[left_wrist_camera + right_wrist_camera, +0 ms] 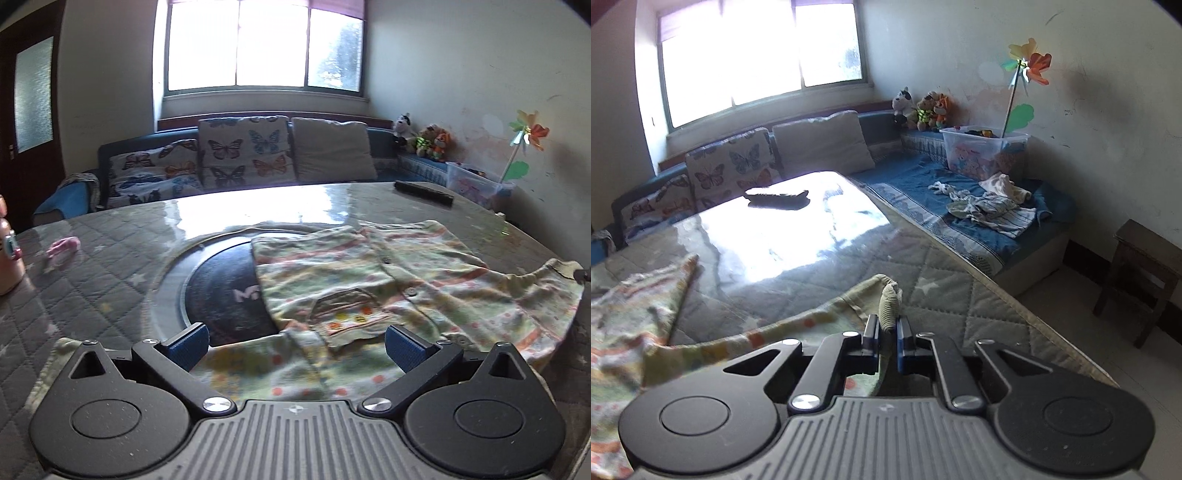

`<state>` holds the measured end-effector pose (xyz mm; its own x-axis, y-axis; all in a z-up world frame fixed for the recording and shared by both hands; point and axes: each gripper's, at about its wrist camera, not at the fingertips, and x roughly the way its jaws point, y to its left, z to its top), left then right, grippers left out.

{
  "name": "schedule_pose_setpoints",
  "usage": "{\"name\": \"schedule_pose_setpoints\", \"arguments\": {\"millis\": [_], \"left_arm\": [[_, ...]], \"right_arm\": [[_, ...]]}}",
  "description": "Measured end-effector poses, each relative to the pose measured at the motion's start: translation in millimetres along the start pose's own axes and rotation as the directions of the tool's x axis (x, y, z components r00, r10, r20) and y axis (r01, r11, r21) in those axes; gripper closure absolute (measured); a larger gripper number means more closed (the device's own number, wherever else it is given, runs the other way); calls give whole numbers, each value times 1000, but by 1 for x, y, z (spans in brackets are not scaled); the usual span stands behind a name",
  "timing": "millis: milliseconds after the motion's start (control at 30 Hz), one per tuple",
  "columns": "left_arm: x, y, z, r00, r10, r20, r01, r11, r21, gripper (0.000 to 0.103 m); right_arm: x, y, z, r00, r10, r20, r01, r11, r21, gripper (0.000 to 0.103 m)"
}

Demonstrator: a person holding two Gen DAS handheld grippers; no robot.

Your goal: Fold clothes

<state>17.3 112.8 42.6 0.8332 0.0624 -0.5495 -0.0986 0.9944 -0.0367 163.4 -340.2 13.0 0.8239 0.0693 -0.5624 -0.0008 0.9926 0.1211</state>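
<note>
**Shirt spread for folding**

The left tool (295,345) hovered with fingers spread wide over the shirt (406,280) on the desk (110,258). The right tool (886,328) gripped the shirt's cuff (889,306). Likely next: fold that sleeve inward.

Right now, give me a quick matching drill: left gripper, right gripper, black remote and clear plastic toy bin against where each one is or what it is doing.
1 left gripper
2 right gripper
3 black remote
4 clear plastic toy bin

A on the sofa
B jaws open above the pastel patterned baby garment
C on the table's far end
D pinching the garment's edge

1-B, 2-D, 3-C, 4-A
</note>
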Motion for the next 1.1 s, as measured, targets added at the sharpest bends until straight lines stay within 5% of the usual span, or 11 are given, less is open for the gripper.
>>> {"name": "schedule_pose_setpoints", "arguments": {"millis": [200,367,700,1100], "left_arm": [[17,-32,7,998,-67,-19,68,996,53,0],[24,-51,4,993,-113,-37,115,990,76,0],[17,-44,-10,993,-114,-43,116,991,59,0],[5,-15,-22,997,-72,-33,72,997,-14,0]], "right_arm": [[-28,17,17,994,97,51,-97,995,-2,96],[-57,49,36,968,229,103,-226,973,-37,96],[-95,157,52,863,495,98,-463,853,-240,96],[-103,254,13,764,642,-65,-620,703,-349,95]]}}
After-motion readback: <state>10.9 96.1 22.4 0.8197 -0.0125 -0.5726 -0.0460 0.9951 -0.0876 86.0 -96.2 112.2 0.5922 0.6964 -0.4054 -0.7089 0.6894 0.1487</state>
